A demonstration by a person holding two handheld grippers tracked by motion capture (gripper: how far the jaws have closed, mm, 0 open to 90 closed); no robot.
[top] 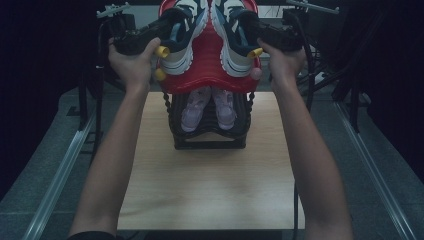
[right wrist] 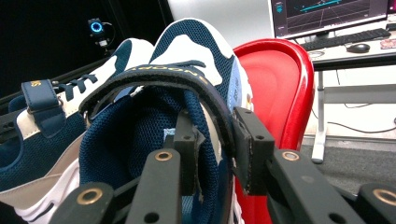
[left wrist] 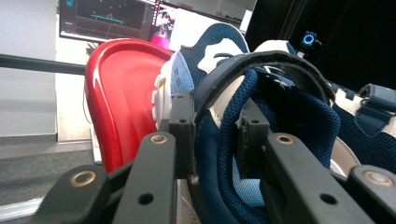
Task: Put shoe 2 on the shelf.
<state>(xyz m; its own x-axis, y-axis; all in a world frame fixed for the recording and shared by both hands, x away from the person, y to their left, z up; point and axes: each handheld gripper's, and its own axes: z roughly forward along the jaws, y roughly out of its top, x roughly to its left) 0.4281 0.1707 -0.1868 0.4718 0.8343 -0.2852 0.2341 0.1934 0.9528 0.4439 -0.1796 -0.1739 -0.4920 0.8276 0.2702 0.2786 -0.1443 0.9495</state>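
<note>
Both grippers clamp shoe collars, one jaw inside, one outside: left gripper (left wrist: 212,133) on the left shoe (left wrist: 280,112), right gripper (right wrist: 217,140) on the right shoe (right wrist: 154,116). Shoes sit top centre of the high view on the rack's (top: 210,137) red tier (top: 207,55). Light, soft mesh, collar flexes; the heel rim looks like the best hold. Lower black tier holds a pink pair (top: 207,107).

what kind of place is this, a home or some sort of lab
Probably a lab or recording studio, not a home: a wooden table flanked by metal rails and dark curtains, a monitor with graphs beside a keyboard, and a small ring-lit camera watching the shoe rack.
</note>
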